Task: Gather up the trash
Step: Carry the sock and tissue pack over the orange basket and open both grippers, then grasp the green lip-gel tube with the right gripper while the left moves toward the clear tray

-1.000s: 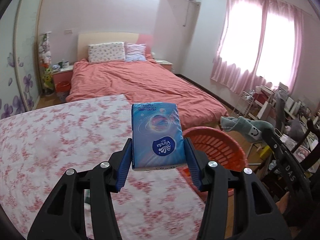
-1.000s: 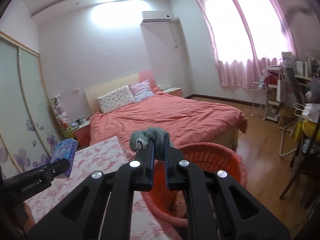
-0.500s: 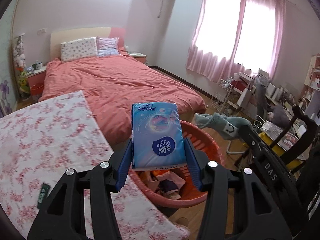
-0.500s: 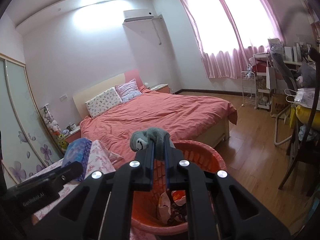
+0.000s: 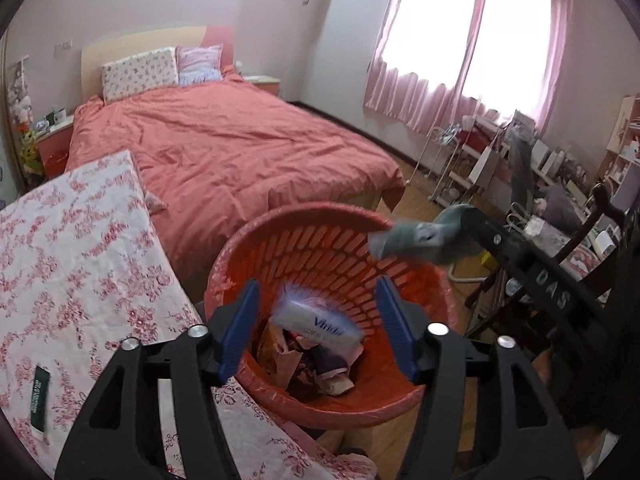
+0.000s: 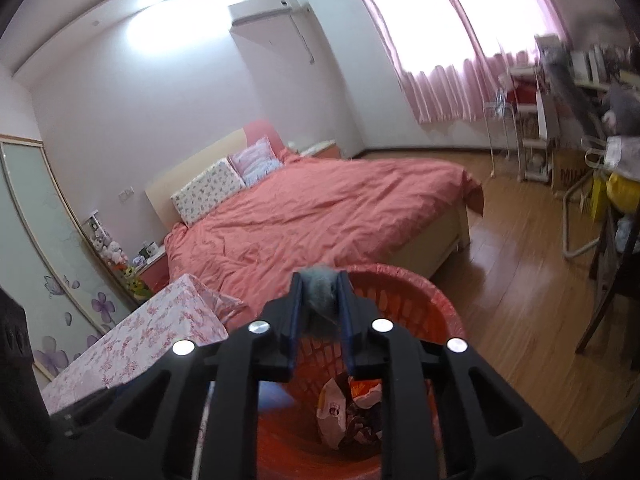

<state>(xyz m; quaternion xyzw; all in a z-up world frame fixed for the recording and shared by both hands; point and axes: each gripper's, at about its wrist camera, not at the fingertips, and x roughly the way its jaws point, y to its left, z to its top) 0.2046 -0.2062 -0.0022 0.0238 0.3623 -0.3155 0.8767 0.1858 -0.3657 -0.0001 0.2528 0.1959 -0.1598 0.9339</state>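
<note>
An orange-red slatted basket point(image 5: 320, 236) holds crumpled wrappers; it also shows in the right wrist view point(image 6: 420, 304). My left gripper point(image 5: 318, 326) is open above it. A blue-and-white Vinda tissue pack point(image 5: 316, 322) is blurred in mid-air between the spread fingers, over the trash. My right gripper point(image 6: 320, 300) holds a grey sock point(image 6: 320, 292) over the basket; its jaws look slightly parted. In the left wrist view the sock point(image 5: 416, 236) hangs over the basket's right rim.
A table with a pink floral cloth point(image 5: 72, 248) stands left of the basket, with a dark green packet point(image 5: 38, 402) on it. A bed with a salmon cover point(image 5: 224, 148) lies behind. Chairs and cluttered shelves point(image 5: 560, 200) stand on the right, on a wooden floor point(image 6: 520, 300).
My left gripper swung right over the basket and opened, and the tissue pack dropped out of it. My right gripper moved down over the basket with the sock, and its jaws have parted slightly.
</note>
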